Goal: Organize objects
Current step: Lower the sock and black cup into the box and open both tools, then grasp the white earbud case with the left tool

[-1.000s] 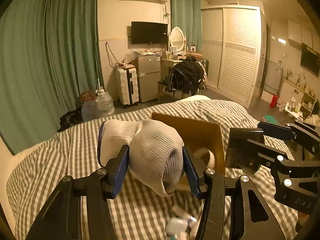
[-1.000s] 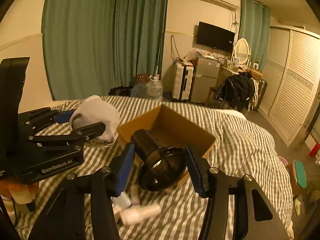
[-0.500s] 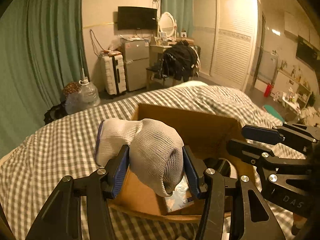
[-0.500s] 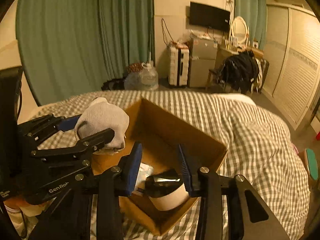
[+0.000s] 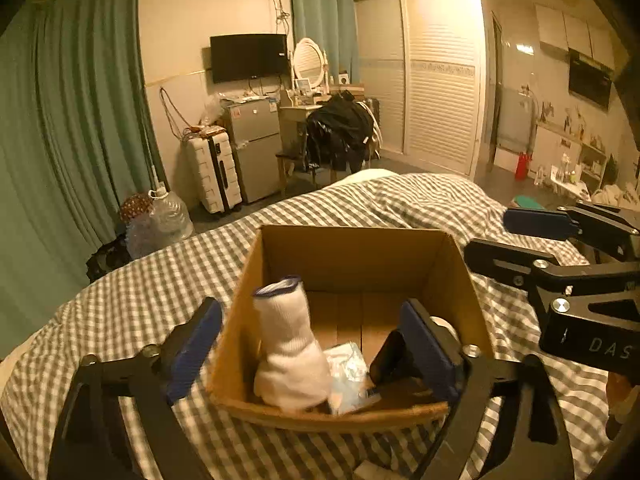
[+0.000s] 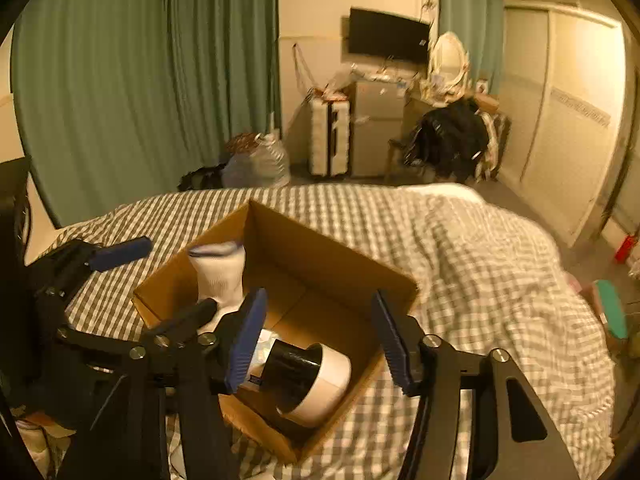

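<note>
Both grippers spread over the box point(image 5: 352, 256) at lower centre: left gripper point(image 5: 316, 344) jaws have just opened, releasing the sock point(image 5: 288, 356); right gripper point(image 6: 320, 340), jaws likewise opening, has freed the cup point(image 6: 312, 380), both now boxed.

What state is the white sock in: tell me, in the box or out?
In. The white sock stands inside the cardboard box, free of the left gripper, whose jaws have just opened.
</note>
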